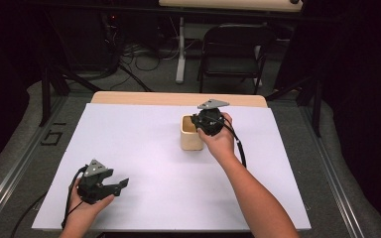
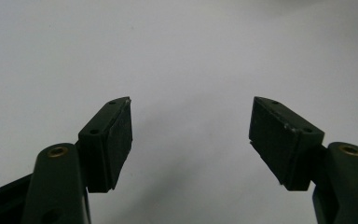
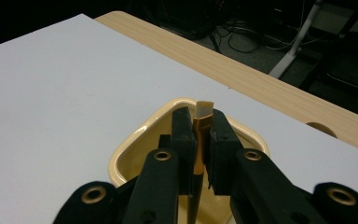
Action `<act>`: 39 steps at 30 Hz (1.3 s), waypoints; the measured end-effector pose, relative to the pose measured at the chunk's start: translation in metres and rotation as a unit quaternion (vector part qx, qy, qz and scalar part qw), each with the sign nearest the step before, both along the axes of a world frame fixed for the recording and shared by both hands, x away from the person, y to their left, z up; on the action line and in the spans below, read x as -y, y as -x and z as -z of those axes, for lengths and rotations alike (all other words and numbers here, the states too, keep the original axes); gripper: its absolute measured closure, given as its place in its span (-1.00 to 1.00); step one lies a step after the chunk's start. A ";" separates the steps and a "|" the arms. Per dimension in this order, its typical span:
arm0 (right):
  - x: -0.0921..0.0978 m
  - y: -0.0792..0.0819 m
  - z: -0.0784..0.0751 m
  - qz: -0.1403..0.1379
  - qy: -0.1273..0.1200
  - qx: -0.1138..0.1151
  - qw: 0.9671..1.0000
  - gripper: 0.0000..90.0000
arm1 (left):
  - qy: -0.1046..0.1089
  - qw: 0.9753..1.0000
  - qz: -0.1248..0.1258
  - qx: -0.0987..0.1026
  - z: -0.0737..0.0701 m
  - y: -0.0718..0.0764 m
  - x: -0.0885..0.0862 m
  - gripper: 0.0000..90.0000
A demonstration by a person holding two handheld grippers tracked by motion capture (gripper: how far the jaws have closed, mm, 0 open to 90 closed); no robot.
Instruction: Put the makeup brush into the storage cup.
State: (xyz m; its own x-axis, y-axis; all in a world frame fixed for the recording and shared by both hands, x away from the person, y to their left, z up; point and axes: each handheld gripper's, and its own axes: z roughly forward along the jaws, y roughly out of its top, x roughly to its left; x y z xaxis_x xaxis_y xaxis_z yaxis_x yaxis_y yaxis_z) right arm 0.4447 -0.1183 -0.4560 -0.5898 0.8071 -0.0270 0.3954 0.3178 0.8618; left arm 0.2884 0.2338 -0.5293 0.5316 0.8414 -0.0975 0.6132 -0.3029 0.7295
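Observation:
A cream, square-mouthed cup (image 1: 190, 139) stands on the white sheet right of centre. My right gripper (image 1: 197, 123) hovers over its mouth, shut on a small brush. In the right gripper view the brush (image 3: 203, 110) shows a white bristle tip, a gold ferrule and a dark handle, pinched between the jaws of my right gripper (image 3: 199, 127) above the cup (image 3: 133, 142). My left gripper (image 1: 123, 183) rests near the front left of the sheet, held by a hand. In its own view my left gripper (image 2: 191, 128) is open, with bare white sheet between the pads.
A white sheet (image 1: 149, 148) covers the wooden table (image 1: 178, 98), whose far edge stays uncovered. Behind the table stand a black folding chair (image 1: 233, 49) and a tangle of cables on the floor (image 1: 144, 59). Dark curtains flank both sides.

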 end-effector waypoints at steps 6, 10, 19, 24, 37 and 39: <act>0.000 0.000 0.001 0.001 0.002 -0.004 1.000 0.85 | 0.000 1.000 0.000 0.000 0.000 0.000 0.000 -0.32; 0.000 -0.001 0.002 0.001 0.002 -0.006 1.000 0.85 | 0.000 1.000 0.000 -0.001 0.000 0.000 0.000 -0.32; 0.001 -0.002 0.004 0.002 0.002 -0.011 1.000 0.85 | -0.001 1.000 0.000 -0.001 0.000 0.000 0.000 -0.32; 0.001 -0.002 0.005 0.000 0.004 -0.012 1.000 0.85 | -0.001 1.000 0.001 0.000 0.000 0.000 0.000 -0.32; 0.000 -0.003 0.007 0.001 0.006 -0.024 1.000 0.52 | 0.000 1.000 0.000 -0.001 0.000 0.000 0.000 -0.32; 0.001 -0.003 0.007 0.001 0.007 -0.021 1.000 0.34 | -0.001 1.000 0.001 -0.001 0.000 0.000 0.000 -0.32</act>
State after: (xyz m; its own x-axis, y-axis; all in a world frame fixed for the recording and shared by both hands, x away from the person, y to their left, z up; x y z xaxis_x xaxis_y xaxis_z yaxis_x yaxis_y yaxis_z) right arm 0.4475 -0.1191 -0.4628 -0.5888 0.8082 -0.0136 0.4319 0.3287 0.8399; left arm 0.2880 0.2337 -0.5293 0.5333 0.8403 -0.0971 0.6136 -0.3053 0.7282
